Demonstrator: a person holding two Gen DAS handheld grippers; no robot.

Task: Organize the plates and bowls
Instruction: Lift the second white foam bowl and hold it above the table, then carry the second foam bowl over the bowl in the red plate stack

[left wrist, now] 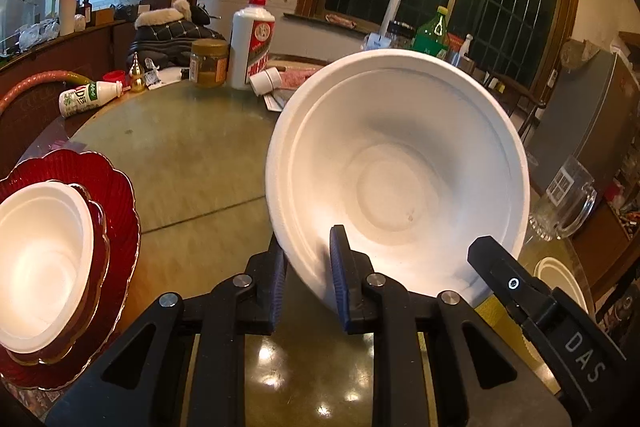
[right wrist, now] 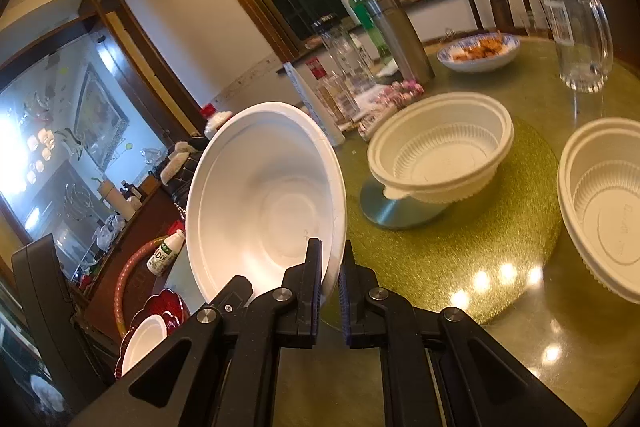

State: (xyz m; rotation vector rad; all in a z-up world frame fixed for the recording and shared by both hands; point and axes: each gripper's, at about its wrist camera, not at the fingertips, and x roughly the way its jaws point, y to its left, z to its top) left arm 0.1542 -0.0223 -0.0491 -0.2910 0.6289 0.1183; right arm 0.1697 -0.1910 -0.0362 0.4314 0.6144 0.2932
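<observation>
Nearest: one white foam bowl [left wrist: 400,167] pinched by both tools. Left gripper [left wrist: 308,251] clamped on the near-left rim, right gripper [right wrist: 330,259] pressed almost together on the thin near-right rim. Held tilted, mouth toward the cameras, clear of the green tabletop [left wrist: 192,155].

Near and to the left: stacking already begun. Counted there, two red scalloped plates [left wrist: 116,187], the smaller apparently nested in the larger, with a second foam bowl [left wrist: 44,259] seated on top. Likely the destination for the held bowl, so roughly one bowl done and this one under way.

Farther right: not yet gathered, two ribbed plastic bowls, well apart from the red stack. Centre ribbed bowl [right wrist: 440,147] perched on a metal disc [right wrist: 400,215]; right ribbed bowl [right wrist: 604,203] at the view's right edge.

Farther again: one glass mug [right wrist: 580,35] and one blue-patterned bowl [right wrist: 478,53] with food in it, probably not for stacking.

Farthest: bottles and jars along the table's far side, too crowded to count.
</observation>
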